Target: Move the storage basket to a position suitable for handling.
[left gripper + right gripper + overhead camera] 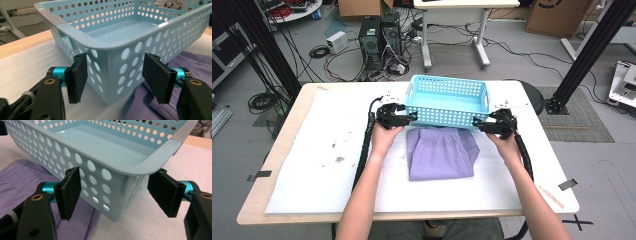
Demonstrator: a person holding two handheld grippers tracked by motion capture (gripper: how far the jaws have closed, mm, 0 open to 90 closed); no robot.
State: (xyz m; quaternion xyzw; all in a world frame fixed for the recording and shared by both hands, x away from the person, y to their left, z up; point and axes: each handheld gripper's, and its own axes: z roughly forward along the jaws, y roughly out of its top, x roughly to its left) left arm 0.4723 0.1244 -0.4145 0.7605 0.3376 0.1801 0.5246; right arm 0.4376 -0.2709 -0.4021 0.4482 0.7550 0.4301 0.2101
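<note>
The light-blue perforated plastic basket point(447, 100) sits on the white sheet covering the desk point(327, 165), its near wall over the top edge of a folded purple garment point(441, 154) that lies just in front of it. The left hand-held gripper point(404, 118) straddles the basket's near-left corner and the right hand-held gripper point(484, 125) straddles the near-right corner. In both gripper views the black pads stand wide, one on each side of a rounded corner, with clear gaps to the plastic, so nothing is held yet.

The step appears to be taking hold of the basket by its two near corners. To do it well, each hand-held gripper likely needs to go higher and in, so that the pads close under the thick rolled rim rather than on the rounded, tapering corner wall, where they could slip. Both should close together and evenly, keeping the basket level, and the lower pads should stay clear of the purple cloth, which could otherwise be pinched and dragged along.
</note>
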